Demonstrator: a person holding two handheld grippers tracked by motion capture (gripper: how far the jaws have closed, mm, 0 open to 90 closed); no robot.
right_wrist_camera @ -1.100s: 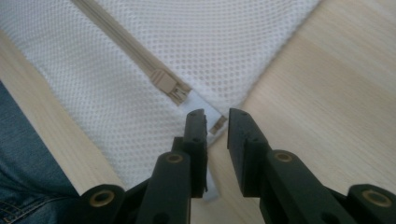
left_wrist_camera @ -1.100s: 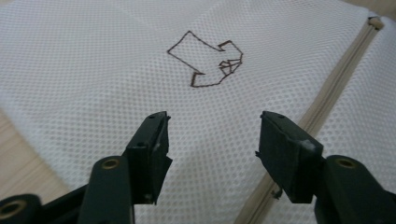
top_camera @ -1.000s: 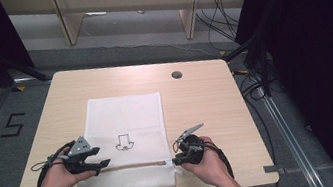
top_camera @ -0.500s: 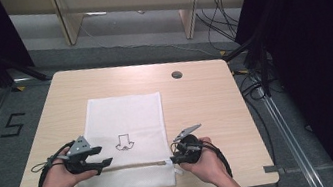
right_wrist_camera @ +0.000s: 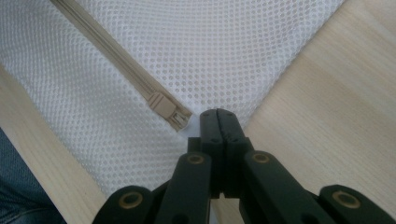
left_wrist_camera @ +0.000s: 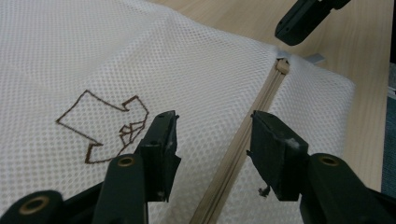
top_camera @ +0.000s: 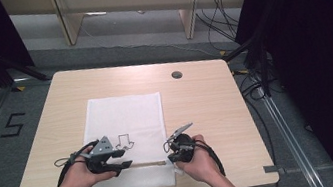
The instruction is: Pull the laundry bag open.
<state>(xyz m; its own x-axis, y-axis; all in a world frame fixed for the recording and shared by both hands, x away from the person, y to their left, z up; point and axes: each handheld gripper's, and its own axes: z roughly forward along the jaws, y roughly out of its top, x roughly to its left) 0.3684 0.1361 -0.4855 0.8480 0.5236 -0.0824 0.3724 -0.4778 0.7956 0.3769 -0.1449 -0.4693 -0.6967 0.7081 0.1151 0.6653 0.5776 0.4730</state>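
Your right gripper (right_wrist_camera: pixel 218 116) has just closed its jaws, pinching the white mesh bag (top_camera: pixel 125 120) low in the middle of the counter (top_camera: pixel 205 97) beside the zipper's (left_wrist_camera: pixel 243 149) end, holding it steady while your left gripper's (left_wrist_camera: pixel 212 149) half-open jaws have just been closing astride it.

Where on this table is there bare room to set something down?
Bare wood: right of the mesh bag to the table edge, the far strip by the grommet hole, and a narrower strip on its left. Crowded: near edge, left gripper and right gripper at the zipper.
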